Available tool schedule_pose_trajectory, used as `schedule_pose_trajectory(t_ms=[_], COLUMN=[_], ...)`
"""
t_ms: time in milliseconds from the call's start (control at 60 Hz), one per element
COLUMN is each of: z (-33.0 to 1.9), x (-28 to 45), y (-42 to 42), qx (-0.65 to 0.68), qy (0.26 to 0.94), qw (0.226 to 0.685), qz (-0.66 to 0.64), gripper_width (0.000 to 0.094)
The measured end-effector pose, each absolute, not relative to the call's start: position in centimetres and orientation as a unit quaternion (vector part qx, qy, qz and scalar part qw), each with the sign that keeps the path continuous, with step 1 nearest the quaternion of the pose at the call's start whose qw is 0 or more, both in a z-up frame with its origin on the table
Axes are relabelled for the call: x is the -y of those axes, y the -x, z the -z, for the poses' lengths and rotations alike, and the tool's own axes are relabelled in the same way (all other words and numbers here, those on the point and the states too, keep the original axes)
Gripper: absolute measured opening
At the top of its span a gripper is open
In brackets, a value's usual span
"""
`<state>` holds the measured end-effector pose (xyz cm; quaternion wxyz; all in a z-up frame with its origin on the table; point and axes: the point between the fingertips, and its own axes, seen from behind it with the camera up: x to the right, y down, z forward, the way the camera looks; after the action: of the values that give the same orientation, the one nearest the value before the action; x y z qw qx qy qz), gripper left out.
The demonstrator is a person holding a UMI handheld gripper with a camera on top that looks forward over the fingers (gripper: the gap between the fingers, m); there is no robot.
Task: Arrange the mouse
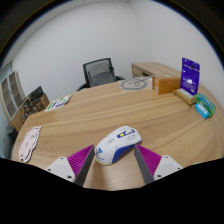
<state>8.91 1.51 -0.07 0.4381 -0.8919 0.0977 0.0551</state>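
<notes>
A white and blue computer mouse (pixel 118 144) lies at a slant on the wooden table (pixel 90 120), near its front edge. My gripper (pixel 116 152) is open, and the mouse's near end sits between the fingertips with the rest just ahead of them. The purple pads (pixel 80 158) flank it left and right. The mouse looks to rest on the table rather than being held; I cannot tell whether the pads touch its sides.
A black office chair (pixel 100 72) stands beyond the table. A cardboard box (pixel 155 76), a purple carton (pixel 190 72) and a teal item (pixel 205 106) sit at the far right. A round white object (pixel 131 84), papers (pixel 58 101) and a patterned white item (pixel 28 142) lie further left.
</notes>
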Motion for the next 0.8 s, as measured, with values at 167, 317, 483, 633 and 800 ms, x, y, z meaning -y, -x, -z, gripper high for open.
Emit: schedule_pose_trajectory(t_ms=[167,317,483,633,800], z=[0.4,0.6,1.3,1.0,-3.0], x=[-6.4,-10.1,-10.5,-10.0,-10.1], y=[-8.5,-7.5,-8.6,-8.8,0.2], qx=[-0.073,-0.033,-0.028,-0.044,-0.034], qy=[0.892,0.893,0.888,0.902,0.895], qw=[0.442,0.448,0.458,0.429,0.443], qz=[-0.061,-0.042,0.000,0.009,-0.022], gripper_width=[0.0830,0.0770,0.0464,0.0357,0.0350])
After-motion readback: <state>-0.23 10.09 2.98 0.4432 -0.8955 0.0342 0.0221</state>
